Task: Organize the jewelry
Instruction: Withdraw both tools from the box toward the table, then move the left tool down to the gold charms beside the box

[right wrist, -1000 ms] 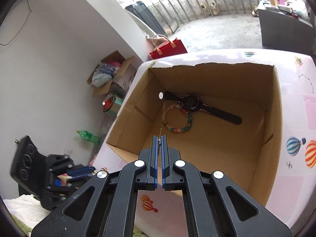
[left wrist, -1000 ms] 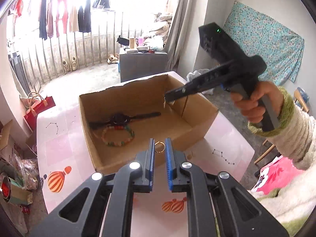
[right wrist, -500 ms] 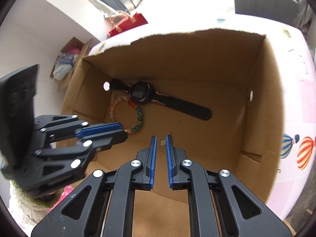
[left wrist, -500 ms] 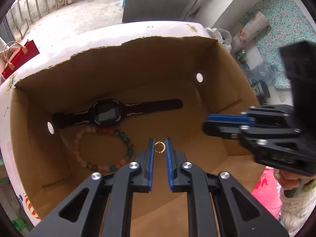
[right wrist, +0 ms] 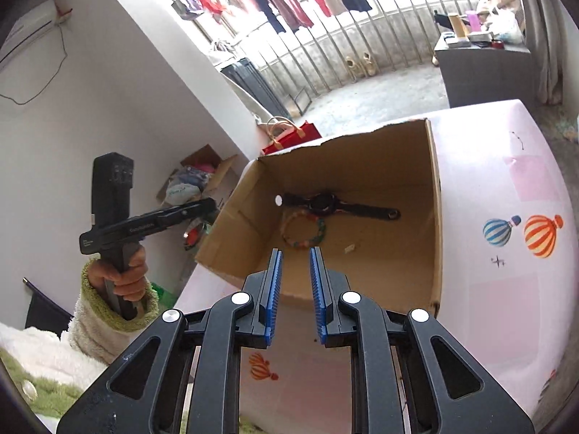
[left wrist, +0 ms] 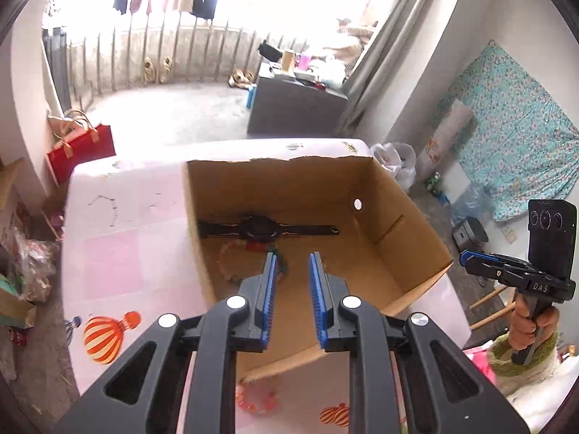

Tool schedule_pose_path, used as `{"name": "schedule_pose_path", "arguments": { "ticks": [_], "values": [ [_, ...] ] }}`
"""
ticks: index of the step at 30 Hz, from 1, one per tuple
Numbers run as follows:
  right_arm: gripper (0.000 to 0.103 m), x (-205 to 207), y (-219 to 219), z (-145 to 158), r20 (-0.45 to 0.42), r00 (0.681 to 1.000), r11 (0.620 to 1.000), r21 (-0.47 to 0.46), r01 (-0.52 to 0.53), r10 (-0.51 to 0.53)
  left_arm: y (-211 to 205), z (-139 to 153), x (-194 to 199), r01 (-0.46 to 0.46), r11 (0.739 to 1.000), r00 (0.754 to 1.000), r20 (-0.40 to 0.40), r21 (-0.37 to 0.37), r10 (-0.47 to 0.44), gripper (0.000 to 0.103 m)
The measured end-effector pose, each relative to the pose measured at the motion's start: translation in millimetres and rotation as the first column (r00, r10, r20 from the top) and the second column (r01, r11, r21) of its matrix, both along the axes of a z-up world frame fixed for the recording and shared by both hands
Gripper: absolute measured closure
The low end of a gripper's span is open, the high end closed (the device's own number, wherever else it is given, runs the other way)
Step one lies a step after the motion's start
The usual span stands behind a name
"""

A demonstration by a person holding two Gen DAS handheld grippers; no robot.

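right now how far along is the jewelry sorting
Done: the black watch and bead bracelet lie in the cardboard box, with a small pale piece on its floor. In hand: nothing; the left claw and right claw are both empty, jaws opening. Left: an orange beaded piece sits on the table outside the box.

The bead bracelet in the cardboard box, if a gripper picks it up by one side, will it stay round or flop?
The bead bracelet would probably flop: it looks like separate round beads on a string, so it should sag into a drooping loop. The smooth beads may slip between flat pads. It lies against the watch, so a push may nudge that too.
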State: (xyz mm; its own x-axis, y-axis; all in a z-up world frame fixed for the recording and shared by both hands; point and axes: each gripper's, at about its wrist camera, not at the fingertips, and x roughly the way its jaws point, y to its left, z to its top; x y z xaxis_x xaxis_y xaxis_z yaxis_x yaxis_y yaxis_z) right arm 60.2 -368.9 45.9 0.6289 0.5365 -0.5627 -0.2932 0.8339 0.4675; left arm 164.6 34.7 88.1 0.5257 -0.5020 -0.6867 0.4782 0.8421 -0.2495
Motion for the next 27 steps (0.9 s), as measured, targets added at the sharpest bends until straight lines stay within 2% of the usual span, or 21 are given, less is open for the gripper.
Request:
{"name": "schedule_pose_path", "arguments": {
  "ticks": [4,7,9,11,16,21,24,27],
  "values": [
    [0.085,-3.9,10.8,-25.3,-0.082,0.994,0.997,-0.002,-0.075,0.074,23.3,-19.3,-41.2,-0.141,0.987,0.99,0.013,0.08,0.14,0.083],
    [0.085,5.9,31.4,-46.7,-0.179,0.978,0.988,-0.086,-0.126,0.109,28.5,-30.6,-67.6,-0.144,0.988,0.99,0.009,0.058,0.144,0.083],
    [0.085,5.6,39.5,-54.6,-0.202,0.973,0.983,-0.124,-0.134,0.107,24.4,-39.1,-75.7,-0.105,0.994,0.994,-0.016,0.027,0.106,0.083],
    [0.086,-3.3,36.8,-58.4,-0.185,0.979,0.985,-0.132,-0.107,0.081,9.8,-49.5,-75.1,-0.043,0.999,0.998,-0.054,0.009,0.044,0.083],
    [0.086,-3.5,15.3,-78.1,-0.217,0.975,0.996,-0.088,0.031,-0.05,-37.8,-83.8,-83.7,0.129,0.987,0.99,-0.071,0.099,-0.123,0.083],
    [0.087,-9.7,9.0,-80.0,-0.172,0.969,0.977,-0.15,0.153,-0.179,-80.5,-110.1,-90.9,0.239,0.959,0.971,-0.033,0.15,-0.237,0.083],
    [0.087,-5.5,9.6,-84.0,-0.148,0.97,0.976,-0.131,0.177,-0.195,-102.1,-116.6,-94.3,0.277,0.942,0.959,0.008,0.192,-0.283,0.083],
    [0.087,2.3,13.1,-92.0,-0.176,0.966,0.976,-0.141,0.166,-0.189,-121.4,-123.4,-96.8,0.281,0.931,0.953,0.044,0.233,-0.299,0.083]
  ]
}}
